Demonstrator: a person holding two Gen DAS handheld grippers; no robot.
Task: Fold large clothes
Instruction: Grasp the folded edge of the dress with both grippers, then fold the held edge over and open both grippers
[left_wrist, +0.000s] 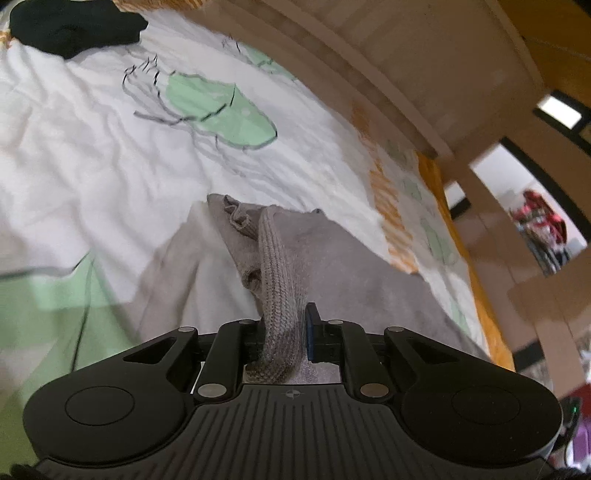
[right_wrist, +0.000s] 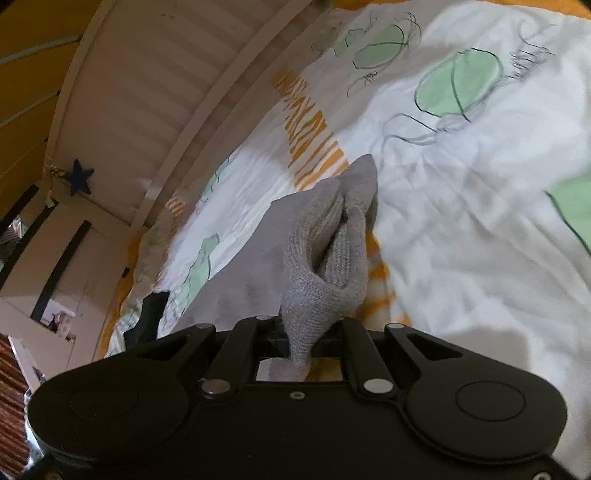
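Grey knit garment (left_wrist: 280, 280): lifted at two ribbed edges, the rest trailing down onto the bed cover (left_wrist: 92, 147).
Left gripper (left_wrist: 291, 332): jaws drawn narrow, a ribbed band of the grey knit pinched between them.
Right gripper (right_wrist: 301, 336): jaws drawn narrow, a bunched fold of the same knit (right_wrist: 325, 240) clamped.
Bed cover: white, printed with green shapes and orange stripes, creased.
Black cloth (left_wrist: 74, 26): laid at the far end of the cover, well apart from the grey knit.
Wooden bed frame (left_wrist: 388, 66): seen along the cover's edge.

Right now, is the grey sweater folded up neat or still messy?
Still messy. The grey sweater hangs bunched from both grippers, its ribbed edge crumpled, the rest on the bed cover.
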